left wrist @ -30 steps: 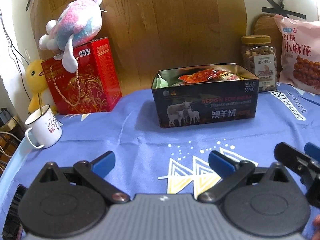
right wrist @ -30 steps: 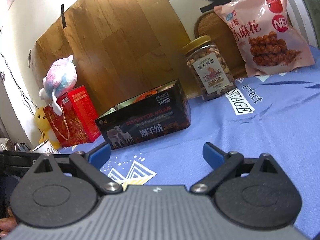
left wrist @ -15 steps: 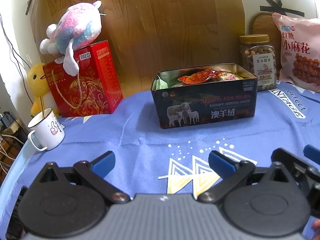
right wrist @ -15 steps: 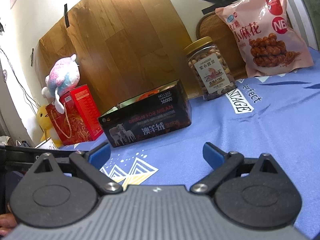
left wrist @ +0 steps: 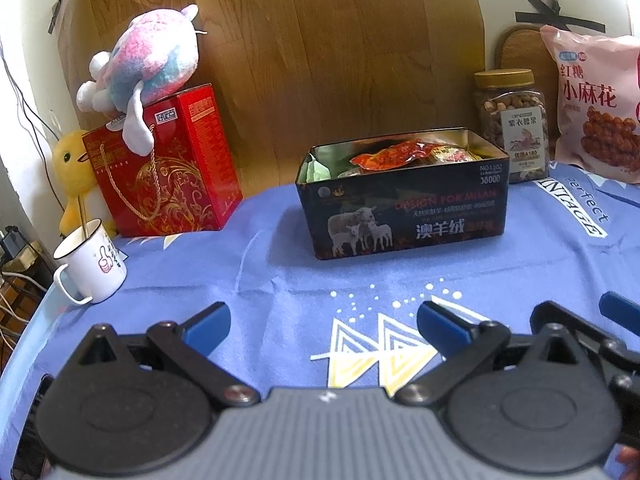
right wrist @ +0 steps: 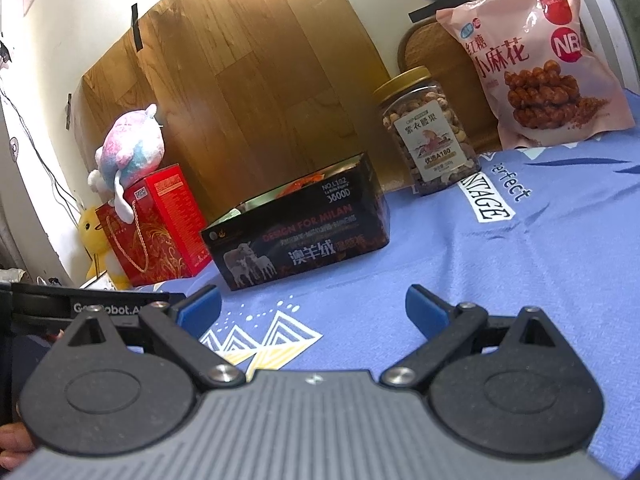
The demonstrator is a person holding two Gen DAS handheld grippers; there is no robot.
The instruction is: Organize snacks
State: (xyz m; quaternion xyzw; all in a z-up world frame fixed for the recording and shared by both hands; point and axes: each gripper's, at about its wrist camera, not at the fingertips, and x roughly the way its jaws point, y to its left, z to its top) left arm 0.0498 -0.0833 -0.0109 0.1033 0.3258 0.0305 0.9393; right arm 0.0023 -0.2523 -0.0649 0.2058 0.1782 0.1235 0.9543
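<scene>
A black tin box [left wrist: 404, 212] [right wrist: 300, 236] with a sheep picture stands open-topped in the middle of the blue cloth. A red snack packet [left wrist: 394, 156] and other wrappers lie in it. Behind it to the right stand a clear jar of nuts [left wrist: 514, 124] [right wrist: 430, 134] and a pink snack bag [left wrist: 600, 108] [right wrist: 532, 60]. My left gripper [left wrist: 324, 324] is open and empty, well short of the tin. My right gripper [right wrist: 314, 306] is open and empty too, beside the left one; part of it [left wrist: 580, 336] shows at the left wrist view's right edge.
A red gift box [left wrist: 168, 168] with a plush toy [left wrist: 148, 68] on top stands at the back left, a yellow duck toy [left wrist: 76, 176] and a white mug [left wrist: 90, 268] beside it. A wooden board [left wrist: 320, 40] leans on the wall. The blue cloth [left wrist: 280, 280] covers the table.
Both grippers have drawn back and risen slightly, so the tin and other items sit a bit lower and farther in view. Both stay open and empty.
</scene>
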